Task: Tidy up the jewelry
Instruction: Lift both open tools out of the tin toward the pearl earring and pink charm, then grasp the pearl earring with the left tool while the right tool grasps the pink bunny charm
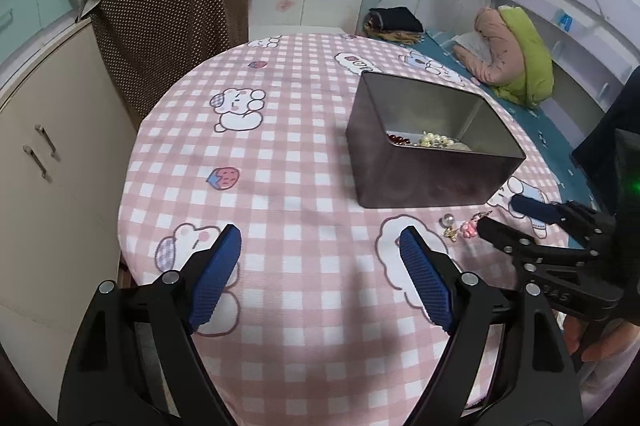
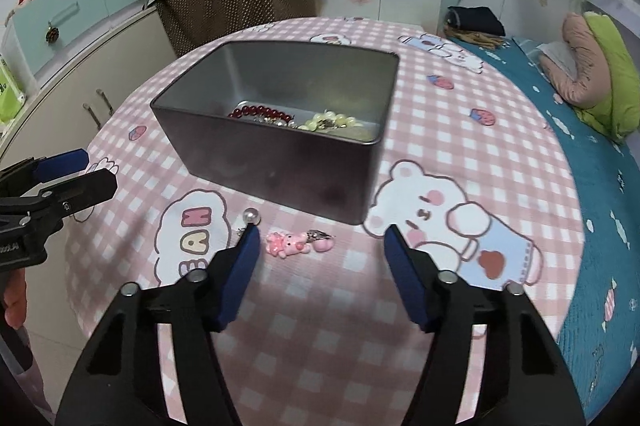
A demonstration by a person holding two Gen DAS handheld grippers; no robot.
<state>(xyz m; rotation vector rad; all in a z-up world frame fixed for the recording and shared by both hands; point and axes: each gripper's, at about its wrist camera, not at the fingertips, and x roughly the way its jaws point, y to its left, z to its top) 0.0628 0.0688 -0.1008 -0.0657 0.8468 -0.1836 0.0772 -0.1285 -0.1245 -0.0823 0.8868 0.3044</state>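
R gripper (image 2: 320, 246) points down at the table, jaws apart w/ a clear gap, nothing pinched between the blue pads (image 2: 404, 278). Just ahead of the L-side pad tip sits a pink bear charm (image 2: 286, 244) flat on the cloth w/ a small metal bit (image 2: 318, 235) and a pink blob at its R end; charm lies inside the gap line but pads don't touch it. A pearl earring (image 2: 252, 216) sits just past the L pad tip, its lower part hidden by the pad. L gripper (image 1: 320, 246) hovers over bare cloth, jaws wide, empty; blue pads (image 1: 216, 278) well apart. In the left wrist view the R gripper comes in from the right edge, its tip just beside the charm and pearl, a bit of a hand (image 1: 600, 342) under it. Beyond both tools: dark metal tin (image 2: 280, 165), open top, upright on the pink check tablecloth (image 2: 320, 346) w/ bear prints. Inside the tin, at the bottom: red bead strand (image 2: 260, 113), cream pearl piece (image 2: 332, 119), some small silvery bits btwn them, too small to tell. Charm and pearl lie near the tin's front wall, outside it, not touching. Farther out: brown dotted bag (image 2: 236, 1) on a cream cabinet (image 2: 100, 73), teal bed sheet (image 2: 580, 165) w/ pink and green bedding (image 2: 596, 65) at right.
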